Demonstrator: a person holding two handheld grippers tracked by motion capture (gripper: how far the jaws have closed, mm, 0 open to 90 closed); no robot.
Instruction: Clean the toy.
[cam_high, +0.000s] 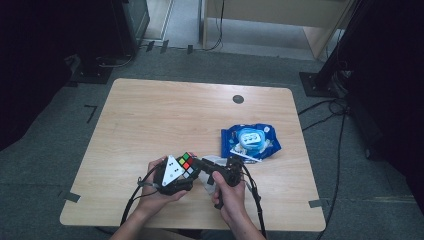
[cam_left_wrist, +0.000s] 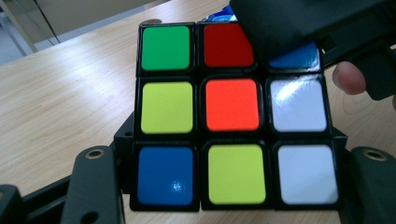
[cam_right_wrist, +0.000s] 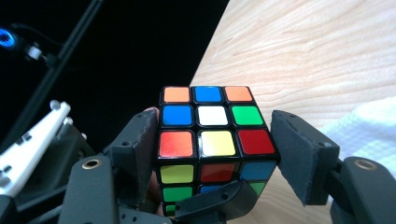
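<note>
**Cube held up between two grippers**

The puzzle cube (cam_high: 186, 163) sits lifted just above the counter (cam_high: 150, 120), near its front edge and left of the blue packet (cam_high: 250, 141). The left gripper (cam_high: 172, 175) has its jaws clamped on the cube's lower layer. The right gripper (cam_right_wrist: 212, 140) comes in from the other side, its jaws bracketing a neighbouring layer; the far pad looks a touch clear, so that's no firm grip yet. The cube lies dead ahead between those jaws, and a squeeze and twist looks likely.
</note>
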